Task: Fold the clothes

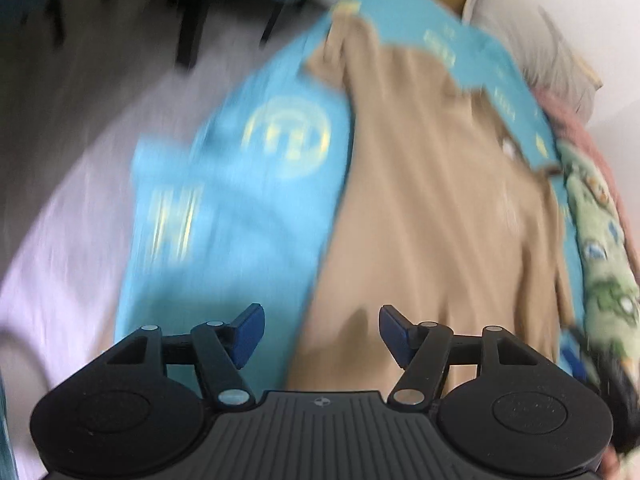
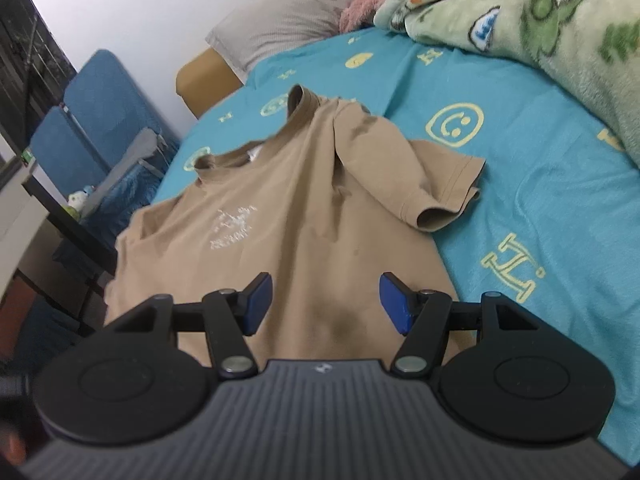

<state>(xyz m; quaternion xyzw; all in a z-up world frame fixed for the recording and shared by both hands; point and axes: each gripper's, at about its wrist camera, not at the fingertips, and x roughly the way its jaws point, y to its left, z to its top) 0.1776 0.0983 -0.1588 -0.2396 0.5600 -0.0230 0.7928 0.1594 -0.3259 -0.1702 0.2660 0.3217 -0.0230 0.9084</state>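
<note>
While one tan short-sleeved cotton T-shirt (image 2: 304, 208) lies spread on the turquoise bed sheet printed with yellow smileys (image 2: 540, 184), both grippers hover above its lower part — the left gripper (image 1: 322, 334) and the right gripper (image 2: 326, 304) each with jaws apart, gripping nothing. One sleeve shows, bunched toward the right. One green cartoon-print fleece blanket (image 2: 560, 20) and one grey pillow (image 2: 288, 12) sit beyond.
</note>
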